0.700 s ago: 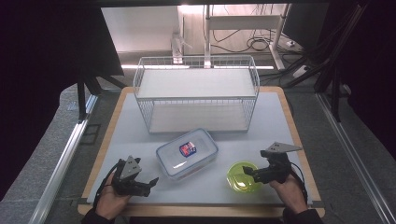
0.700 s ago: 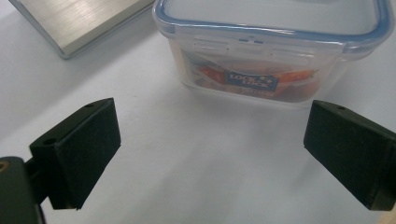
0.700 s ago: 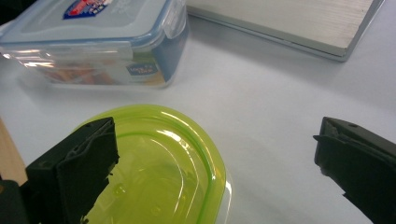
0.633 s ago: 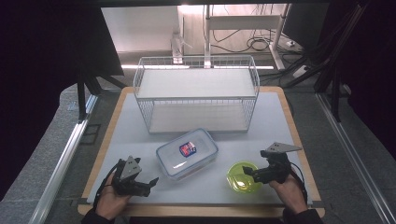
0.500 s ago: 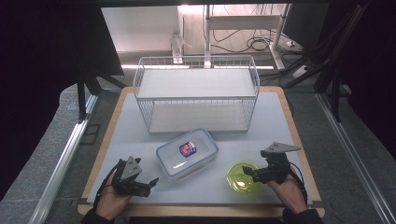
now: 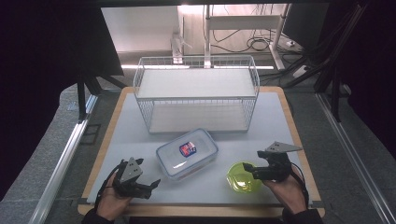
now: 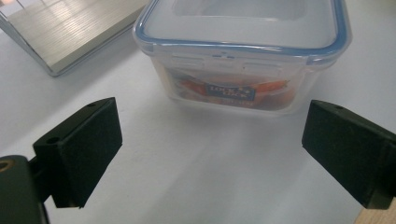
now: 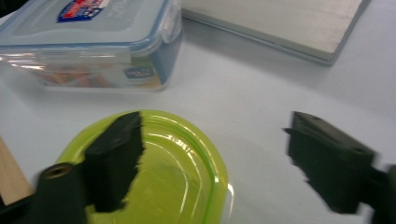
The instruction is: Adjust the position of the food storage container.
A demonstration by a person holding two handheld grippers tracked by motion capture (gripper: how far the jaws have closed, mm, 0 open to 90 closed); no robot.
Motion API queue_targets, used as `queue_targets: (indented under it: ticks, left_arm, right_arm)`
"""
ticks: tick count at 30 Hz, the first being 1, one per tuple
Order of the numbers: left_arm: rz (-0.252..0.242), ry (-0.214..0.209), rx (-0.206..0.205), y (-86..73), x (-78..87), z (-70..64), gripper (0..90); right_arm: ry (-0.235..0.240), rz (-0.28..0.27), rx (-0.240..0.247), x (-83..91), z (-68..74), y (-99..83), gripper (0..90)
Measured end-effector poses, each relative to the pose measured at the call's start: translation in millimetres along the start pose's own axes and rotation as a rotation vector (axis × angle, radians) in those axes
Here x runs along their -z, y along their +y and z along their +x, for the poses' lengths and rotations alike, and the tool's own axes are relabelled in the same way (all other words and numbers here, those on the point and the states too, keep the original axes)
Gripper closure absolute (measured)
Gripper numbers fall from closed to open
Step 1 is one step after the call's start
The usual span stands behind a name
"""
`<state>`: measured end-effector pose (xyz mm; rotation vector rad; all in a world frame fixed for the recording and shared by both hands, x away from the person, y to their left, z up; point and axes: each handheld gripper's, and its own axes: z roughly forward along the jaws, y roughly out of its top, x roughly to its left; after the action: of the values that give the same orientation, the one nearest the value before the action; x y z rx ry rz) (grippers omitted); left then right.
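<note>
Green bowl [image 6: 243, 177] under right claw [image 6: 247, 171], spread wide; left claw [image 6: 154, 184] apart, facing container [image 6: 187, 153].

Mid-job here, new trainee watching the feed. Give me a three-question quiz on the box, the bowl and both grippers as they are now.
1. True or false: the left gripper is shut on the clear box.
2. Which thing lies under the right gripper? A) wire basket B) green bowl C) clear box
3. Fill in: the lid of the clear box has a ____ rim.

Key
1. False. In the left gripper view its fingers stand wide apart, short of the box.
2. B. One finger hangs over the bowl, the other over the table.
3. Blue.
</note>
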<state>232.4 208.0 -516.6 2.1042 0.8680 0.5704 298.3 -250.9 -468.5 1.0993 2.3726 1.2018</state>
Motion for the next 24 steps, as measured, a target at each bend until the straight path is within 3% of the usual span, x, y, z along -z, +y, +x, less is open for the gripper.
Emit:
queue_targets:
  ticks: [1,2,6,7,11,14,17,24]
  left_arm:
    - [0.000,0.000,-0.002,0.1,0.3,0.0,5.0]
    - [0.002,0.002,-0.006,0.2,0.7,0.2,5.0]
    - [-0.001,0.005,0.000,-0.4,-0.1,0.0,4.8]
    - [-0.002,0.005,0.002,-0.3,0.1,0.3,4.8]
    - [-0.007,0.008,0.003,-0.8,-0.1,0.7,4.7]
    - [-0.005,0.014,-0.020,-1.6,-0.9,0.9,4.1]
    - [-0.001,0.018,-0.036,-2.0,-2.1,-0.1,3.9]
    - [-0.002,0.023,-0.041,-2.5,-2.2,0.5,3.6]
  right_arm:
    - [0.004,-0.001,0.012,1.9,4.1,2.1,38.8]
    - [0.004,-0.001,0.012,1.9,4.1,2.1,38.8]
    - [0.035,0.014,0.051,3.9,16.3,5.8,59.8]
    - [0.035,0.014,0.051,3.9,16.3,5.8,59.8]
    - [0.054,0.036,0.093,2.5,26.9,7.1,74.4]
    - [0.097,0.052,0.134,0.6,35.0,7.8,84.3]
    - [0.126,0.072,0.160,-1.7,41.9,8.2,89.6]
    - [0.170,0.113,0.213,-11.2,59.5,7.5,89.8]
